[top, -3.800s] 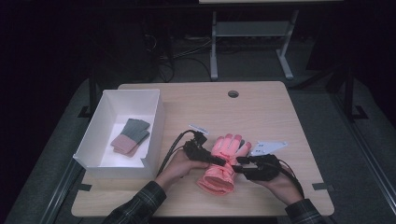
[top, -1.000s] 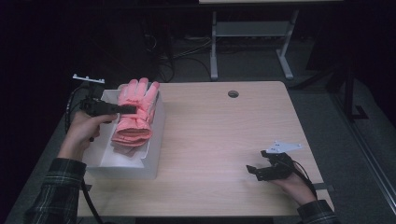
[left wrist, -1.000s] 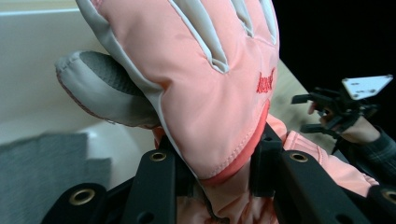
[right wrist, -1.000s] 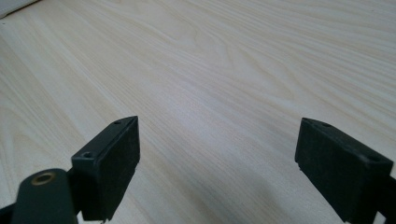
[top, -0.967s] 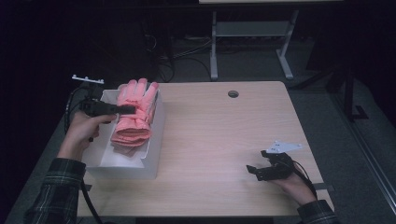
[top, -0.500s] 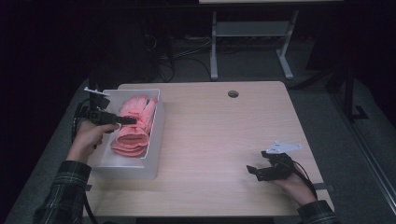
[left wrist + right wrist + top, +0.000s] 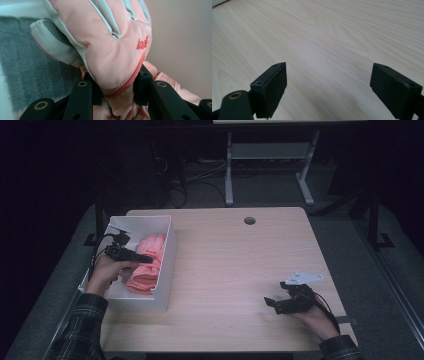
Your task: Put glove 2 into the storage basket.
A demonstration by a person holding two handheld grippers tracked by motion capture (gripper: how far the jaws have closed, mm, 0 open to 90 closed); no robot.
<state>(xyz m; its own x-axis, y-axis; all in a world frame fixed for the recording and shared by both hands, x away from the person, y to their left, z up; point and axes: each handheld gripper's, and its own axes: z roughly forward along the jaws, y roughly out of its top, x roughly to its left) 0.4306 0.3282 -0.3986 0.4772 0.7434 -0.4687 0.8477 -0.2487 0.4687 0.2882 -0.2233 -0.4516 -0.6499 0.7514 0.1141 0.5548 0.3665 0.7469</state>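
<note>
Pink gloves [image 7: 145, 265] with pale-grey strips, white box [image 7: 167, 252], light woodgrain table [image 7: 240, 265].

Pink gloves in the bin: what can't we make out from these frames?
- Grey gloves under the pink gloves: high view, covered by the pink ones; left gripper view shows just a patch, cut by the edge.
- Pink cuffs: left gripper view, hidden behind the left gripper, shut on them.
- Red logo: too small and slanted to read.
- White bin floor: high view, hidden by gloves and hand.

Light wooden table [image 7: 235, 265]; white bin [image 7: 168, 251] at its left edge
</note>
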